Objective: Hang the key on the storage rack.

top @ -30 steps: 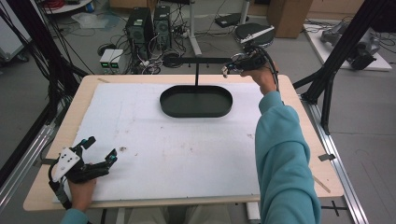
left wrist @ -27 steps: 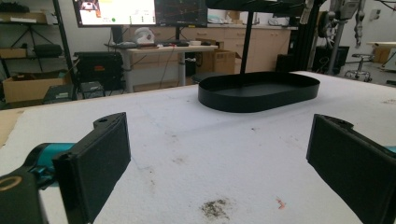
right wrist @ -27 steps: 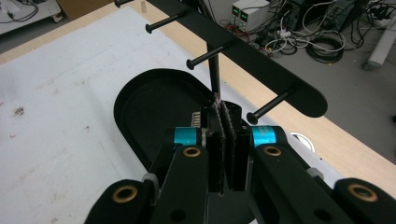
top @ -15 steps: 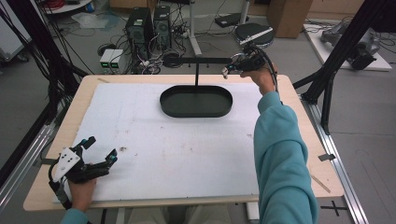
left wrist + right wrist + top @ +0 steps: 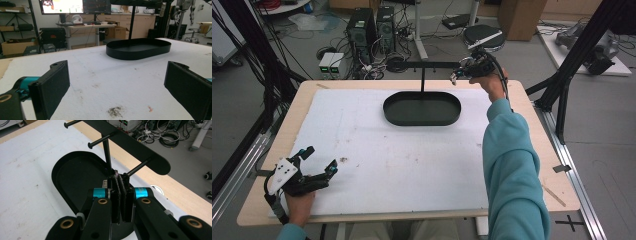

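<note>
the thin item pinched in the shut right gripper (image 5: 121,185) is best eased level onto the peg (image 5: 138,168) — left gripper (image 5: 318,162) wide open, empty.

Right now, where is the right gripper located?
In the high view, the right gripper is raised at the far right side of the table, just beside the right end of the black stand's crossbar, above the oval tray.

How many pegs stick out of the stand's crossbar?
3 pegs show in the right gripper view: one at the bar's far end, one near the post, one by the right gripper at. More may be hidden beyond the frame.
</note>
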### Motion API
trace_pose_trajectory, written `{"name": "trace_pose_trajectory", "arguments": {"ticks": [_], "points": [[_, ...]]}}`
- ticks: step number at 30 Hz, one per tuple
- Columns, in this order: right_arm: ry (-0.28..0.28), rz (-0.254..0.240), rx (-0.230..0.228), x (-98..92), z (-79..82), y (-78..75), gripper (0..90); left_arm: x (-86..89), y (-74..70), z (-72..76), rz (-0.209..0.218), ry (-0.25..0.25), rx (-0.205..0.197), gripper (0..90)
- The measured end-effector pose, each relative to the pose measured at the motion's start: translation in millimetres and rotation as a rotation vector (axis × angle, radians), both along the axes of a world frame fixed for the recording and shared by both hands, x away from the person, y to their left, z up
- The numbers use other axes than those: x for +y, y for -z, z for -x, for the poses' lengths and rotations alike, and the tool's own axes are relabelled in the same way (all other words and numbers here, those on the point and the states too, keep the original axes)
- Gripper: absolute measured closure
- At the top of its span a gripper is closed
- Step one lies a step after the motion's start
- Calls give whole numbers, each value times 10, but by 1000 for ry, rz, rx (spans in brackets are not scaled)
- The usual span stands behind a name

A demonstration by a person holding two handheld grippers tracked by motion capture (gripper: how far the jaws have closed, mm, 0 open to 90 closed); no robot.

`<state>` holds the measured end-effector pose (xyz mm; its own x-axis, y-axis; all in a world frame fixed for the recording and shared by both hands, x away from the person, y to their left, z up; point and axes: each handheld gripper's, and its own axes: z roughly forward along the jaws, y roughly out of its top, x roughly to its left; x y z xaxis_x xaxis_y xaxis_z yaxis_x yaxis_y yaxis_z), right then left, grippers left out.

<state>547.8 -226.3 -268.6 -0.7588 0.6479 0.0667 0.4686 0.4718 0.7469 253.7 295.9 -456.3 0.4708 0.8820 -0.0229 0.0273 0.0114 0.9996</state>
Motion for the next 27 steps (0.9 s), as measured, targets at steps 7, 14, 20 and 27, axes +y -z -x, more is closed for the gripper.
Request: {"name": "trace_pose_trajectory", "arguments": {"ticks": [7,14,20,27], "points": [[13,7,-9,-4,-6,2,889,1,-1,1,-1,0,2,67],[22,8,-7,-1,-18,21,888,1,-1,1,-2,1,1,67],[27,11,-12,6,-25,29,889,1,-1,1,-1,1,2,67],[31,15,-16,4,-32,33,888,1,-1,1,-1,1,2,67]]}}
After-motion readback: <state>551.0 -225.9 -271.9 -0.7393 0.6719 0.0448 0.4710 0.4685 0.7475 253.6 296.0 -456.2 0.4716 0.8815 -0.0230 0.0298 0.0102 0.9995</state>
